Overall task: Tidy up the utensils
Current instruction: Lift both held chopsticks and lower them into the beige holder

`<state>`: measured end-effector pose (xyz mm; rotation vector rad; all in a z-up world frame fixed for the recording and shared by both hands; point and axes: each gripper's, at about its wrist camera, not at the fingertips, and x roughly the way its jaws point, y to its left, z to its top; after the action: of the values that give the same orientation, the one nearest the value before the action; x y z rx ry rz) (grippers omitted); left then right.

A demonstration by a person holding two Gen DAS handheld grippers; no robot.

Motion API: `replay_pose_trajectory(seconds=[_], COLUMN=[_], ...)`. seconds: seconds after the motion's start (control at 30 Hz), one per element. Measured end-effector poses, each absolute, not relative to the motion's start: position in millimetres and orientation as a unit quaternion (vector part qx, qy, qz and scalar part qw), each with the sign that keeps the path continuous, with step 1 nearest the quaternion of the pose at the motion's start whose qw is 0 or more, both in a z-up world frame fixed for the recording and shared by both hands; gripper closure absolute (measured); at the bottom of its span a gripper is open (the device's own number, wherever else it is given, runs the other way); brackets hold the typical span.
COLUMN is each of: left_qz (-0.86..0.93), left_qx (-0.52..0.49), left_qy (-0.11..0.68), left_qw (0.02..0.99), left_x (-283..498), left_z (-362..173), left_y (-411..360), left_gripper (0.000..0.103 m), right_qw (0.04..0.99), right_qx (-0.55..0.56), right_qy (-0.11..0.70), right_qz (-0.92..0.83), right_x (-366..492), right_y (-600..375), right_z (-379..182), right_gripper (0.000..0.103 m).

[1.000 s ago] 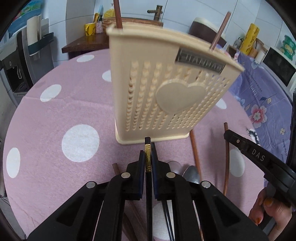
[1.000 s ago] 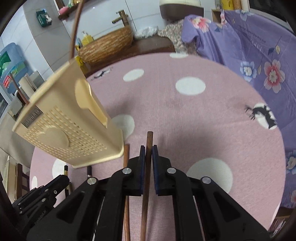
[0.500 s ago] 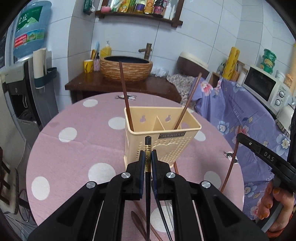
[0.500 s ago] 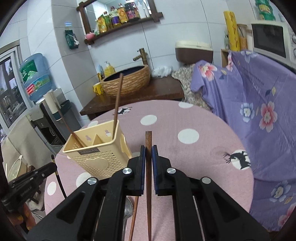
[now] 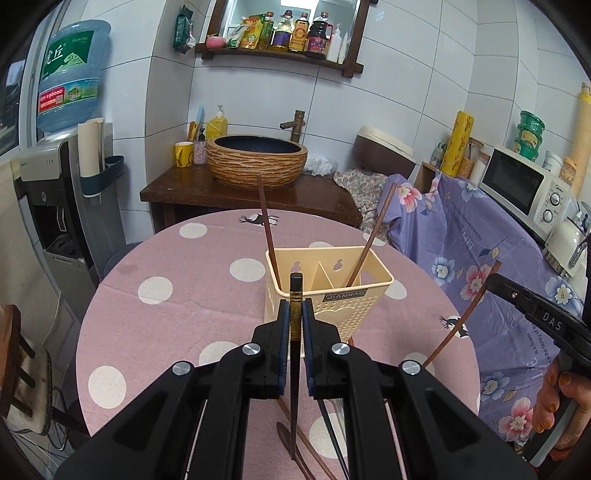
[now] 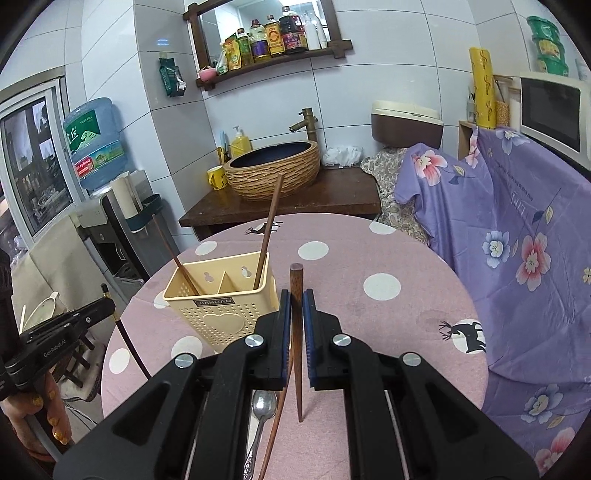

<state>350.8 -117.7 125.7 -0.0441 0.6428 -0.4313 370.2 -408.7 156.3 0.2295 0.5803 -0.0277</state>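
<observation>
We see the left hand-held gripper point(image 5: 296, 314) clamped on a slim dark gold-banded chopstick point(image 5: 295, 354), the right hand-held gripper point(image 6: 296, 306) on a brown wooden chopstick point(image 6: 297, 332), both near the perforated cream plastic holder point(image 5: 332, 291).

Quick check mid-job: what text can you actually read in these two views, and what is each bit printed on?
"JIANHAO": plate on the cream utensil holder.
"DAS": side of the right gripper.
"GenRobot.AI": side of the left gripper.
Water jug label, shelf bottles, microwave dials: too small or blurred to read.
</observation>
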Motion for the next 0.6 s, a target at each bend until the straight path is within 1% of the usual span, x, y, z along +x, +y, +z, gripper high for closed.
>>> replay_pose_trajectory(seconds=[0.27, 0.47, 0.6], left_qz=[-0.221, -0.243, -0.25], left_qx=[-0.038, -0.069, -0.102], left_qy=[0.305, 0.282, 0.265], left_qw=[0.926, 0.926, 0.926], left_x=[355, 361, 376], left_z=[150, 200, 242], left_y=[-111, -108, -105], left_gripper=[0.095, 0.095, 0.095], right_qw=[0.956, 0.963, 0.973], right_qx=[0.103, 0.104, 0.105], right_qy=[0.274, 0.247, 0.207], right_qz=[-0.006, -0.001, -0.002], right_x=[374, 387, 399], right_y=[-405, -402, -395], right_z=[187, 249, 302], right_gripper=[0.095, 0.095, 0.095])
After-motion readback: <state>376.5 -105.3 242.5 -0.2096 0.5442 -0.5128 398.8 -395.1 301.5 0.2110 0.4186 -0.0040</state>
